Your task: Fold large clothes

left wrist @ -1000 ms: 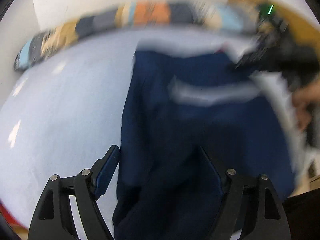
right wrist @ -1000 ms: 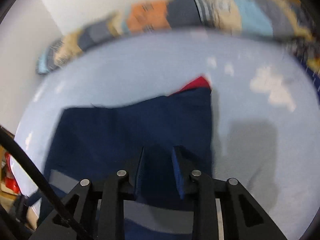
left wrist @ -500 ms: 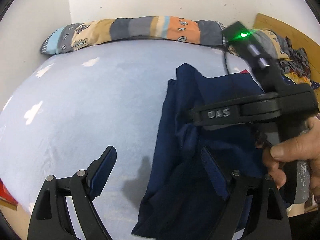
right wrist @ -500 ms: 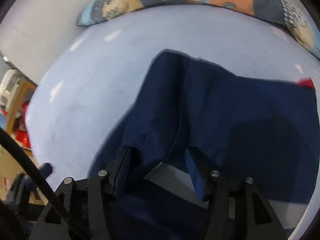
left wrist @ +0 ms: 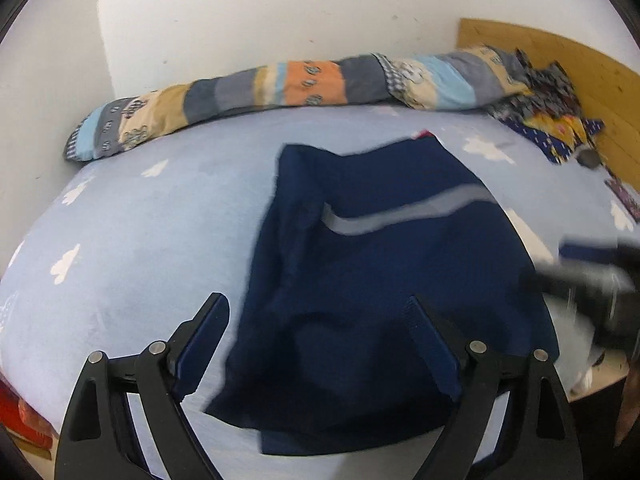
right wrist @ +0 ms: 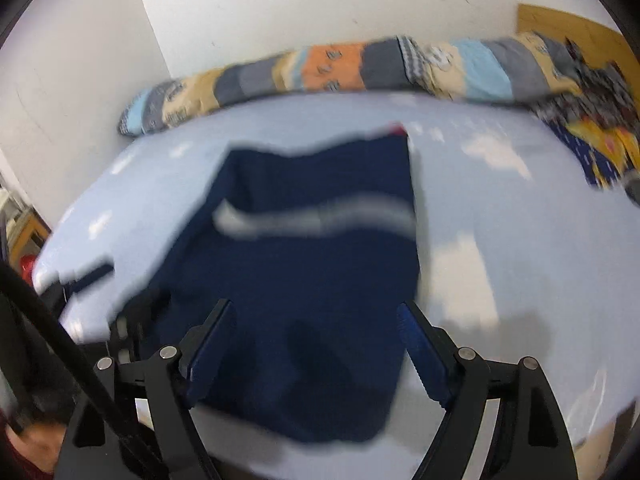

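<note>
Navy-blue garment with a grey band across it (left wrist: pixel 384 264) lies folded over itself on a pale blue bed sheet printed with white clouds (left wrist: pixel 152 232), its hem at the near edge of the bed and a small red corner showing at its far end. Left gripper (left wrist: pixel 320 344) hangs just above the near part of the cloth with its blue-padded fingers spread wide, gripping nothing. Right gripper (right wrist: pixel 316 344) is likewise spread wide over the garment's near end, with nothing between its fingers; this view is blurred. No containers are in view. Along the white wall (left wrist: pixel 280 20) lies a long patchwork bolster in orange, grey, tan and light blue (left wrist: pixel 288 84). A wooden headboard (left wrist: pixel 560 64) stands at the right, with a crumpled, dark patterned cloth (left wrist: pixel 548 112) beside it.
</note>
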### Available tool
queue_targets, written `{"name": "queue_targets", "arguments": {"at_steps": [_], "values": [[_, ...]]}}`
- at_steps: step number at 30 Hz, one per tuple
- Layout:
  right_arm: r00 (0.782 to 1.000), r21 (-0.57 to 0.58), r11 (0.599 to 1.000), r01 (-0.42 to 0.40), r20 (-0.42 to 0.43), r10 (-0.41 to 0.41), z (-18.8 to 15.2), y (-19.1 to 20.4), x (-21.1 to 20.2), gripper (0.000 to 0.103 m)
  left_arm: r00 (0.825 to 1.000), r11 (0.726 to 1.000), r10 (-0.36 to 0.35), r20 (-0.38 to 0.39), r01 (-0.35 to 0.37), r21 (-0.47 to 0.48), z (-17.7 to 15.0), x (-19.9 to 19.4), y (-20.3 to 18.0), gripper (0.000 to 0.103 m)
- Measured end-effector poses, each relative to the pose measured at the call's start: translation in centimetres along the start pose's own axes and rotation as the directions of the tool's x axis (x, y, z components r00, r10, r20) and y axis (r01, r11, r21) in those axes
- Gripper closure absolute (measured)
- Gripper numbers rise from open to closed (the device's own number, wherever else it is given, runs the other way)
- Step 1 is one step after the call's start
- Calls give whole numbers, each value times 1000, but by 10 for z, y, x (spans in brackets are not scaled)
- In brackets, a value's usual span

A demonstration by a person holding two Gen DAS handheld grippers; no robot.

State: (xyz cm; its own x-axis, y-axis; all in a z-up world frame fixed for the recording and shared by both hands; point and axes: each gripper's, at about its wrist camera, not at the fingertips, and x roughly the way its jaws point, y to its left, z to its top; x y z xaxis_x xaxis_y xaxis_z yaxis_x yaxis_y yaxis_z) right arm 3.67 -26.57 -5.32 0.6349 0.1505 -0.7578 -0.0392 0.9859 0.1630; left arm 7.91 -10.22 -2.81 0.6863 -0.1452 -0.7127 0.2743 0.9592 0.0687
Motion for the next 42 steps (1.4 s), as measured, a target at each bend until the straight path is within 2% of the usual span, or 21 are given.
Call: {"name": "queue_targets", "arguments": {"at_steps": [2,3,4,7,9,12,14,16,19,21,23,25,27,28,31,33,34,36,38,40,42], "values": [[997,22,1000,14,-76,-13,-27,-1,14,16,999,999,14,-36,-13,30,-6,11,-11,14],[989,15,1000,19,-147,-17,-40,2,30,9,997,999,28,-74,-25,44,-9,23,-13,14],[983,-9,998,56,-172,-57,-44,7,44,5,990,997,61,-128,-53,59,-14,39,-13,14],[978,-3,997,73,-197,-72,-46,7,54,0,990,998,67,-121,-66,5,-20,51,-5,0],[977,34,997,63,-206,-55,-44,2,55,0,990,997,32,-141,-40,-60,-19,52,7,0],[979,45,997,67,-195,-57,-42,1,45,7,992,996,62,-113,-69,-65,-19,42,12,0],[988,51,997,65,-144,-57,-36,0,30,10,996,995,71,-60,-74,-60,-15,26,12,0],[992,15,993,113,-53,-112,-28,3,10,10,997,996,75,-1,-75,-49,-8,7,11,0],[971,4,983,186,152,-184,-15,4,-28,9,995,997,57,76,-52,-65,-2,-20,12,0],[953,-6,974,227,207,-221,-9,9,-36,5,995,996,34,95,-26,-86,-2,-32,11,0],[950,-3,972,237,209,-231,-8,13,-32,3,995,995,31,99,-21,-96,-4,-37,10,0],[966,-20,980,197,171,-191,-13,14,-26,3,996,995,33,81,-26,-95,-5,-35,10,0],[964,-55,974,221,161,-210,-14,24,-19,3,997,994,43,59,-37,-99,-6,-32,10,0],[958,-75,968,238,184,-221,-15,28,-20,3,997,994,52,51,-46,-98,-6,-30,11,0],[905,-93,945,313,330,-267,-12,40,-41,3,995,990,79,55,-72,-118,-5,-30,18,0],[874,-49,955,292,420,-246,-12,39,-59,0,991,985,105,78,-93,-144,-4,-35,24,0],[874,-39,964,264,432,-222,-11,37,-62,0,989,982,120,87,-106,-154,-4,-37,26,0],[906,-29,981,193,388,-167,-8,31,-57,0,984,975,151,92,-133,-176,-2,-38,31,0],[926,-17,981,193,335,-176,-7,27,-45,0,977,965,202,68,-187,-187,-1,-36,33,0],[928,-33,978,204,325,-182,-9,28,-41,0,971,958,235,37,-225,-178,1,-32,34,0],[908,-47,971,236,367,-203,-9,33,-47,0,972,958,232,30,-223,-179,0,-32,35,0]]}}
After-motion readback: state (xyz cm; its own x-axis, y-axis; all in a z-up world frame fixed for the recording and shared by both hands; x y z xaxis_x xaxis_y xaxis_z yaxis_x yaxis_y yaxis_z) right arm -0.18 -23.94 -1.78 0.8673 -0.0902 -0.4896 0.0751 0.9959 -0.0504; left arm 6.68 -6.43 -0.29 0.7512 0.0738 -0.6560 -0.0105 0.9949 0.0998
